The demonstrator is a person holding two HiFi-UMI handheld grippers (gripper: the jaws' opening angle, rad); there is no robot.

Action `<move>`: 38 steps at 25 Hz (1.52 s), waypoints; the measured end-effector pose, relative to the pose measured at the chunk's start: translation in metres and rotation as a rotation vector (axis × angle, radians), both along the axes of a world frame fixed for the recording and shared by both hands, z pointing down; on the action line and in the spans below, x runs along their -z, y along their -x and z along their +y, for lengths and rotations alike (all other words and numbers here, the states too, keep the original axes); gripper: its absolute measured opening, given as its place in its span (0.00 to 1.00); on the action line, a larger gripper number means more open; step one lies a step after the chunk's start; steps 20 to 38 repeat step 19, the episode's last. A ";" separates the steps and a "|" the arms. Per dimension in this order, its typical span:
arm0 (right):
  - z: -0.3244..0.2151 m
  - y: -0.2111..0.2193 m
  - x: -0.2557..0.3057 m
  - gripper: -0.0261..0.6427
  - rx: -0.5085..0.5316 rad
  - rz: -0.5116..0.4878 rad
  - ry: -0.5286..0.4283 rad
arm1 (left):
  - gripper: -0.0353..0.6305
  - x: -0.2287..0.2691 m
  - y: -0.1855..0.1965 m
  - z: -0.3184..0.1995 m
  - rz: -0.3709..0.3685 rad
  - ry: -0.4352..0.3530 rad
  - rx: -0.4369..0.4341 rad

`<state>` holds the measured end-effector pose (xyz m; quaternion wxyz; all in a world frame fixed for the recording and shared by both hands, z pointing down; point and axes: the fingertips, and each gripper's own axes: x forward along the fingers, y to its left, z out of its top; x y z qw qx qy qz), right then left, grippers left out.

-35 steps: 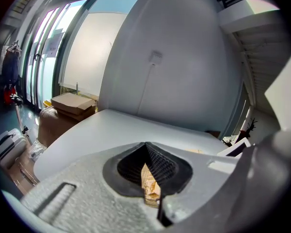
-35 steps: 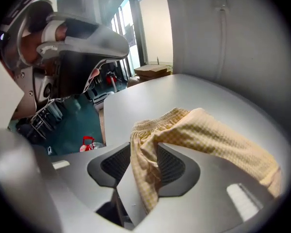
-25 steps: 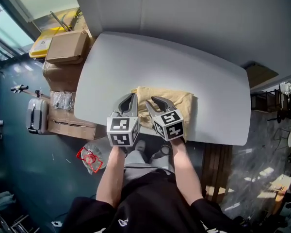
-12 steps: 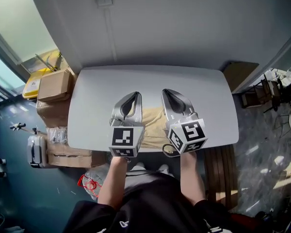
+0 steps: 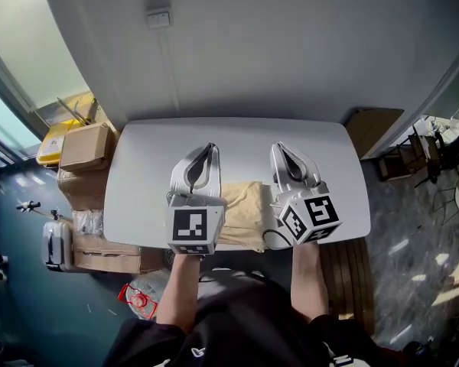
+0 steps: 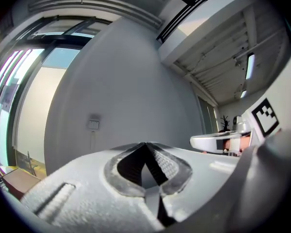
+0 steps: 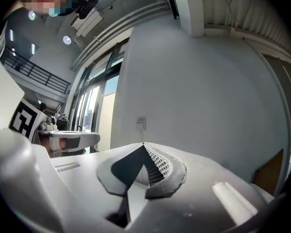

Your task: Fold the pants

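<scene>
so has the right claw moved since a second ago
Yes. The right claw was over the tan pants; now it sits at their right edge, tip past their far edge.

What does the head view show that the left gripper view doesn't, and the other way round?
Only the head view shows the folded tan pants lying on the grey table, the cardboard boxes beside it and the person's forearms. Only the left gripper view shows the ceiling with its strip light. Both show the left gripper with its fingers together, the right gripper, and the wall switch on the grey wall.
</scene>
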<state>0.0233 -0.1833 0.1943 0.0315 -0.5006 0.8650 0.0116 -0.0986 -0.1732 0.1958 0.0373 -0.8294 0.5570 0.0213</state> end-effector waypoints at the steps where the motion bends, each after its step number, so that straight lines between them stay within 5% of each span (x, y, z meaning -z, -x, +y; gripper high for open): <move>1: 0.000 0.000 0.000 0.05 0.004 0.006 -0.002 | 0.06 -0.001 -0.002 0.000 0.003 0.006 -0.002; 38: -0.012 0.000 -0.007 0.05 0.032 0.009 0.000 | 0.06 0.003 -0.003 -0.006 0.028 0.029 0.027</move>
